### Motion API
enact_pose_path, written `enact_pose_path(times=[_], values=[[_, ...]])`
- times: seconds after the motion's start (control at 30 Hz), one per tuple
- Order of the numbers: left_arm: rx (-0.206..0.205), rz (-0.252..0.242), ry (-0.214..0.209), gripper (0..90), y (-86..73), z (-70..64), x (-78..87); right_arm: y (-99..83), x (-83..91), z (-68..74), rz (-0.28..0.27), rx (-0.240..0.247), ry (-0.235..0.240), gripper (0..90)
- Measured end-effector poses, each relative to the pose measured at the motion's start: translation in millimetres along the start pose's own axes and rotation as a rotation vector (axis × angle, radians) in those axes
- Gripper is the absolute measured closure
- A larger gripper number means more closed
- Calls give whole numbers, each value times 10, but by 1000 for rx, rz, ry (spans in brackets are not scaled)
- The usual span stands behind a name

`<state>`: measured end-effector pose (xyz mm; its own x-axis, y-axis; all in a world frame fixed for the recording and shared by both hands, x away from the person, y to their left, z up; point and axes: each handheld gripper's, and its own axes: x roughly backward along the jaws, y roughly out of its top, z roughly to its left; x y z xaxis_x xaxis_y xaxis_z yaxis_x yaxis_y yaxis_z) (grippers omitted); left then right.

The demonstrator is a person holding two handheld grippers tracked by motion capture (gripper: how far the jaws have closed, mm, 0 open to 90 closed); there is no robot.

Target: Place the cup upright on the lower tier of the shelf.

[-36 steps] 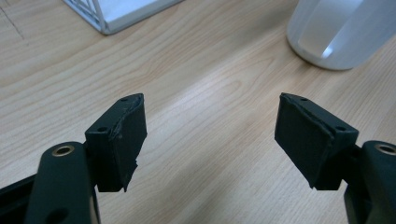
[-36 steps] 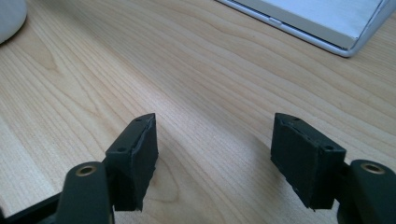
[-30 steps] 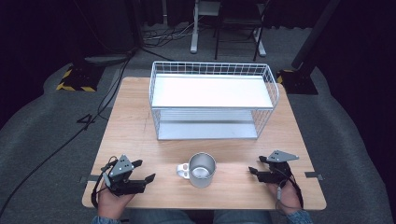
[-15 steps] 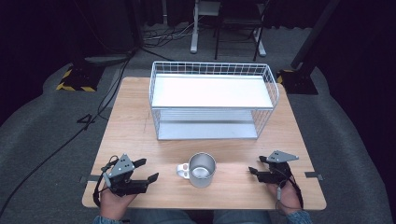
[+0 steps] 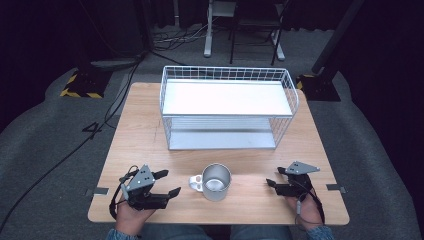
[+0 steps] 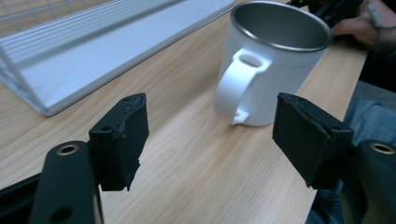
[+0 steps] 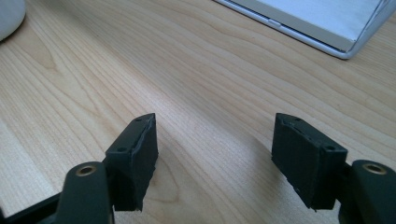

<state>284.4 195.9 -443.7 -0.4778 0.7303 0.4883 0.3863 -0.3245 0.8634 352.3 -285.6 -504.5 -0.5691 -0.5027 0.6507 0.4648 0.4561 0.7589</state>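
Note:
A white mug (image 5: 215, 182) with a steel inside stands upright near the table's front edge, handle turned to the left. My left gripper (image 5: 167, 183) rests open on the table just left of it; in the left gripper view the mug (image 6: 268, 65) stands a little beyond the open jaws, handle toward them. My right gripper (image 5: 275, 177) lies open on the table to the mug's right, apart from it. In the right gripper view bare wood lies between the pads (image 7: 135, 161), and a sliver of the mug (image 7: 9, 16) shows at the top left corner.
A white wire rack (image 5: 227, 107) with two shelves stands at the back middle of the wooden table (image 5: 145, 130). Its lower shelf (image 6: 93, 51) reaches toward the mug. Stands, cables and a chair base sit on the dark floor behind the table.

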Motion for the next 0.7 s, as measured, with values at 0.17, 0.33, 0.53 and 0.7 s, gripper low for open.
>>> enact_pose_path(times=[0.17, 0.33, 0.53, 0.7], values=[[-21, 7, -31, 273, 48, -37, -114, 0, 0, 3, -1, 3, -2, 319], [-42, 23, -54, 269, 73, -90, -224, -2, 1, 8, -3, 5, -4, 319], [-70, 60, -69, 270, 72, -124, -340, -2, 1, 8, -3, 5, -4, 319], [-82, 77, -67, 287, 68, -122, -410, -2, 1, 7, -3, 4, -3, 319]])
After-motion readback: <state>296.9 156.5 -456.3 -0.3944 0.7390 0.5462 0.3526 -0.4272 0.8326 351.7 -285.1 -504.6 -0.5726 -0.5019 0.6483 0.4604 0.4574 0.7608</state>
